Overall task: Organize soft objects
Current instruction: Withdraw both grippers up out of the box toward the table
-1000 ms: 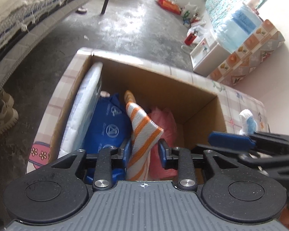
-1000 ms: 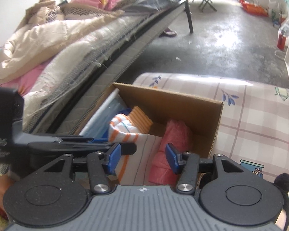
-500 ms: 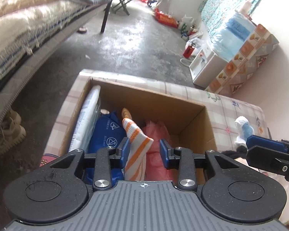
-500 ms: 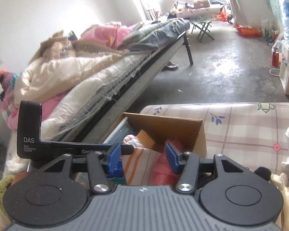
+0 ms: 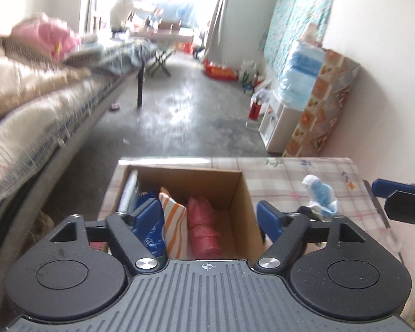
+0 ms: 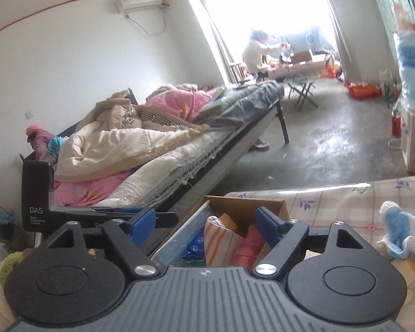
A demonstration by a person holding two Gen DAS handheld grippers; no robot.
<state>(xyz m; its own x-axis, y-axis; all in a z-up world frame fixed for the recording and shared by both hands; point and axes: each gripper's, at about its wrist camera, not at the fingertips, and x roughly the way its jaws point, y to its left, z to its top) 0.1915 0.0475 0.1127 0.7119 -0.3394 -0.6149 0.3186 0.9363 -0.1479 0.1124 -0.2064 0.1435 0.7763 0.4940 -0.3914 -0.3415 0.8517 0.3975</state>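
Both claws have just been opening and grip nothing: the left gripper (image 5: pixel 210 215) and right gripper (image 6: pixel 204 221) hang above the box (image 5: pixel 235 188), the striped towel (image 5: pixel 174 227) standing inside.

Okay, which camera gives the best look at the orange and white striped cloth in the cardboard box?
The left wrist view: it looks down into the cardboard box, showing the orange and white striped cloth standing between blue and red bundles. The right wrist view shows only its top, partly behind the gripper body.
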